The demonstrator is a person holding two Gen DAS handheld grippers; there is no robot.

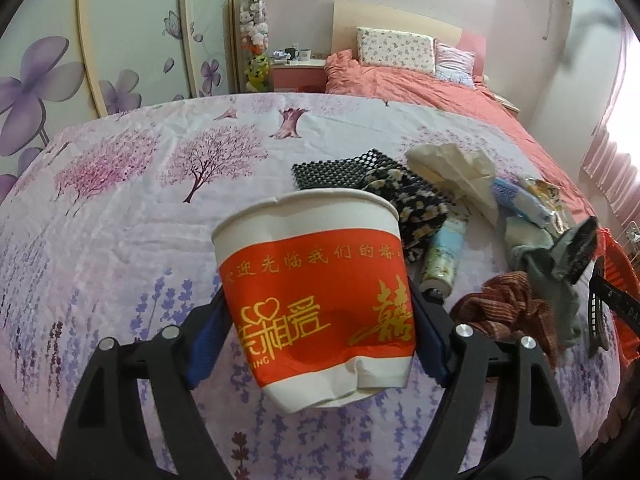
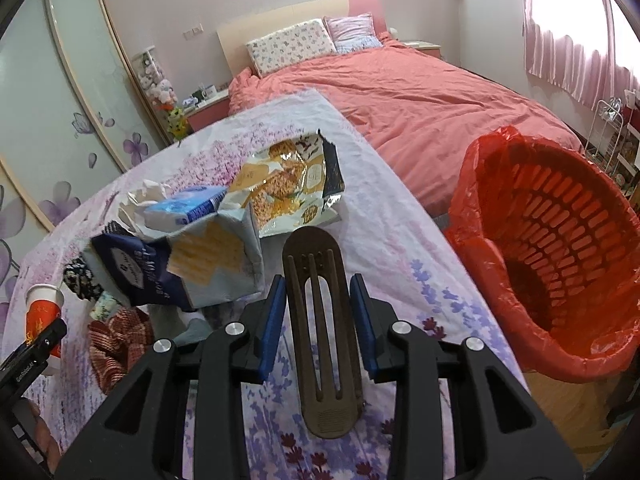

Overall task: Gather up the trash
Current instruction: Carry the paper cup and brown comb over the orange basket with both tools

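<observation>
A dented white and red paper cup (image 1: 316, 280) is pinched between the blue pads of my left gripper (image 1: 316, 324) and held clear of the floral sheet; it also shows at the left edge of the right wrist view as the cup (image 2: 42, 308). My right gripper (image 2: 319, 312) is shut on a flat brown slotted clip (image 2: 320, 340) that sticks out past the fingertips. A red basket lined with a red bag (image 2: 560, 260) stands to its right, off the sheet's edge. Snack wrappers (image 2: 288, 184), a torn blue packet (image 2: 180, 268) and crumpled tissue (image 2: 140, 200) lie ahead and to the left.
On the floral sheet (image 1: 120, 220) lie a black mesh mat (image 1: 340, 172), a floral cloth (image 1: 412, 200), a small tube bottle (image 1: 442, 256) and a brown knit cloth (image 1: 504, 312). A bed with a pink cover (image 2: 420, 100) sits behind, a wardrobe (image 1: 48, 60) to the left.
</observation>
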